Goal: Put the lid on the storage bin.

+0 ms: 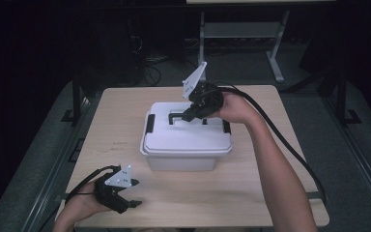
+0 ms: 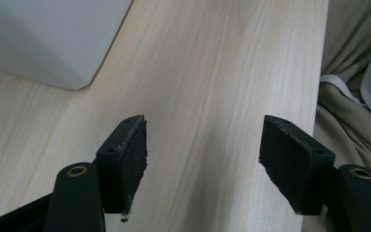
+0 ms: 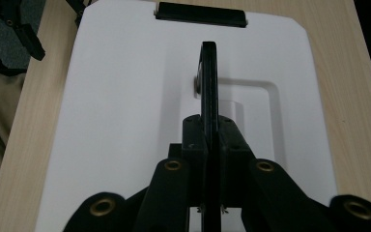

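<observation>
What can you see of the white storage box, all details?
The white storage box looks plastic: a translucent tub under an opaque white lid with a recessed centre. Black latches clip both short ends. Its black handle stands raised, gripped by the right gripper, jaws shut on it. It sits closed and upright mid-table.
</observation>
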A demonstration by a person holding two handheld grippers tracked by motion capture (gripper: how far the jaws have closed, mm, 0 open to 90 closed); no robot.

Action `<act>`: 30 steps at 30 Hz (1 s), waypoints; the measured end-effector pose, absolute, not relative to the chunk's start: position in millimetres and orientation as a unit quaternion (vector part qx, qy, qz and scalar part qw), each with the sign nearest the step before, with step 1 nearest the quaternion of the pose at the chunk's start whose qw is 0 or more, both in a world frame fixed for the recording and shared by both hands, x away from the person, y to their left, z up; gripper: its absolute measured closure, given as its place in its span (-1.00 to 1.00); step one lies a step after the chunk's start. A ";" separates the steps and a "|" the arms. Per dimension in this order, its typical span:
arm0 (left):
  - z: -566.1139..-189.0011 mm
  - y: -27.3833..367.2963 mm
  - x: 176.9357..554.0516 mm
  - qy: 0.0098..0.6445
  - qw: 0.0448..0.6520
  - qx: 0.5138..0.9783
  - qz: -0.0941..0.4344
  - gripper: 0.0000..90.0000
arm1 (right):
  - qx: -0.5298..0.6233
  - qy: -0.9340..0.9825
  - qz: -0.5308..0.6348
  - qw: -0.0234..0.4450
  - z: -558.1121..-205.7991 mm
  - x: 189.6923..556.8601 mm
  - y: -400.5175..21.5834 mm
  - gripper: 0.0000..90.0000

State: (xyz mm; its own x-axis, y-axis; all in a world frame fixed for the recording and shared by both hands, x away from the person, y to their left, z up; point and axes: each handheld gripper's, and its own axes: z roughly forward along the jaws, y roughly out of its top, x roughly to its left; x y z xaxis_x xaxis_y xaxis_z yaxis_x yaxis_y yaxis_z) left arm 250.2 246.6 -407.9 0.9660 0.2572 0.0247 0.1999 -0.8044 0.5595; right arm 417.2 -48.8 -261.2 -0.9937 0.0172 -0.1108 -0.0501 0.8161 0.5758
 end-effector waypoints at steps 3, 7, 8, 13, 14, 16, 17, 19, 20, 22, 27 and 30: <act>-407.6 247.6 250.0 0.122 0.293 0.947 0.051 -0.26 | -0.012 0.952 0.302 0.053 -262.3 418.9 -42.4 0.86; -407.2 248.2 250.0 0.121 0.292 0.947 0.052 -0.26 | -0.008 0.953 0.300 0.049 -267.9 422.9 -37.4 0.86; -407.4 247.9 250.3 0.122 0.293 0.947 0.051 -0.26 | -0.009 0.952 0.301 0.050 -269.3 424.0 -36.7 0.86; -408.2 247.5 250.9 0.121 0.292 0.947 0.048 -0.26 | -0.007 0.954 0.298 0.045 -276.9 429.1 -31.5 0.86; -408.2 248.0 251.0 0.123 0.292 0.947 0.048 -0.26 | -0.007 0.953 0.299 0.044 -278.3 430.0 -30.5 0.86; -408.1 249.3 251.1 0.124 0.292 0.947 0.049 -0.26 | -0.007 0.953 0.299 0.042 -280.9 432.1 -28.8 0.86; -408.0 249.8 251.1 0.124 0.293 0.947 0.050 -0.25 | -0.005 0.953 0.299 0.041 -282.6 433.5 -28.1 0.86; -407.5 250.8 250.9 0.125 0.294 0.946 0.050 -0.26 | -0.004 0.953 0.300 0.041 -284.2 435.2 -27.5 0.86; -407.1 251.4 251.0 0.125 0.294 0.946 0.050 -0.26 | -0.003 0.953 0.300 0.041 -284.3 435.8 -27.4 0.86; -407.1 251.6 251.0 0.126 0.296 0.946 0.050 -0.26 | -0.001 0.952 0.303 0.039 -284.8 436.5 -27.2 0.86; -407.0 251.1 250.7 0.125 0.296 0.946 0.049 -0.26 | -0.002 0.952 0.303 0.041 -285.9 435.4 -26.2 0.86; -407.3 250.1 250.5 0.124 0.295 0.946 0.049 -0.26 | -0.004 0.953 0.299 0.039 -287.6 434.7 -24.6 0.86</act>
State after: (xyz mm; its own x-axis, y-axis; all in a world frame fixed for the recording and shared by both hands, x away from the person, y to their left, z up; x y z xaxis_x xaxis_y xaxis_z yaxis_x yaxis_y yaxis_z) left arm 250.5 250.1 -407.3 0.9646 0.2628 0.0197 0.2049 -0.7950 0.5709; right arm 434.7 -24.6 -287.6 -0.9969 0.0160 -0.0776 -0.0312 0.8208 0.5703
